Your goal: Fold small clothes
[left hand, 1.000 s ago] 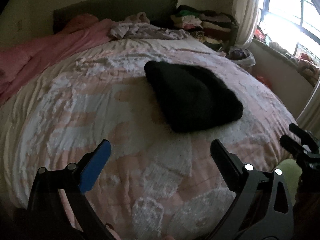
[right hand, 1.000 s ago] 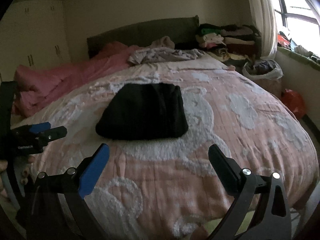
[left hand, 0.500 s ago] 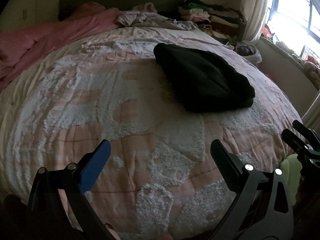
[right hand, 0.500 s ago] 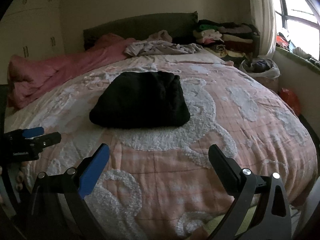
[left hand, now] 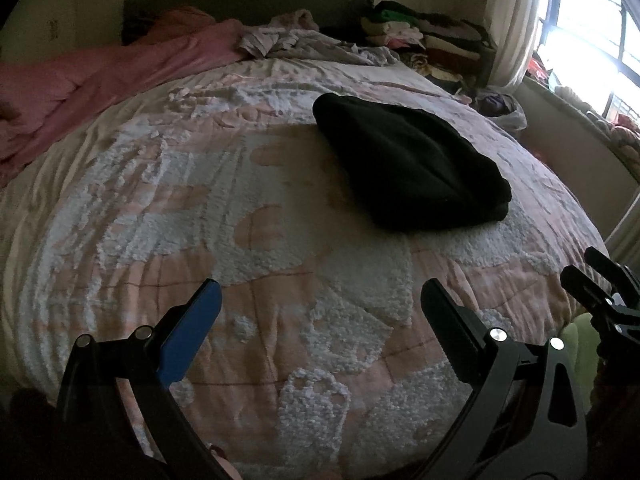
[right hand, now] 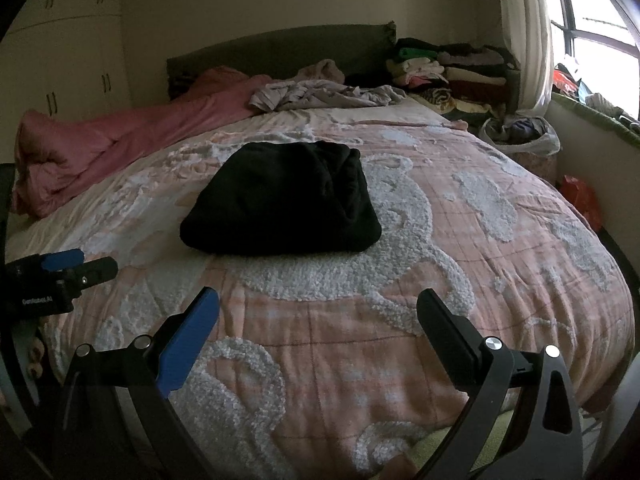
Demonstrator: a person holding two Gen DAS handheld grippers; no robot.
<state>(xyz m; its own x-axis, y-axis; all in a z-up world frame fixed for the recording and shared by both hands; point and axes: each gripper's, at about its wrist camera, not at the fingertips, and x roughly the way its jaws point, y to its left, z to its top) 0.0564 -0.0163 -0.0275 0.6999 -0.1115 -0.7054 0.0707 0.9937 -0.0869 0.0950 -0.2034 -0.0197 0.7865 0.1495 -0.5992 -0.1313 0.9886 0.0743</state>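
On pink bedspread point(right hand: 500, 264): folded black garment point(right hand: 280, 204) lying flat; L tongs point(left hand: 320, 300) & R tongs point(right hand: 318, 308) both wide, empty.

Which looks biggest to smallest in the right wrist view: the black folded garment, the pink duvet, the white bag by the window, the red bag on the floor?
As they appear in that view:
1. pink duvet
2. black folded garment
3. white bag
4. red bag
The two bags look close in size, and part of the red one is hidden, so their order is unsure.

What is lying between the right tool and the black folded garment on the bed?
Only bare bedspread, nothing else, as the right wrist view shows. The open right tool is apart from the black garment.
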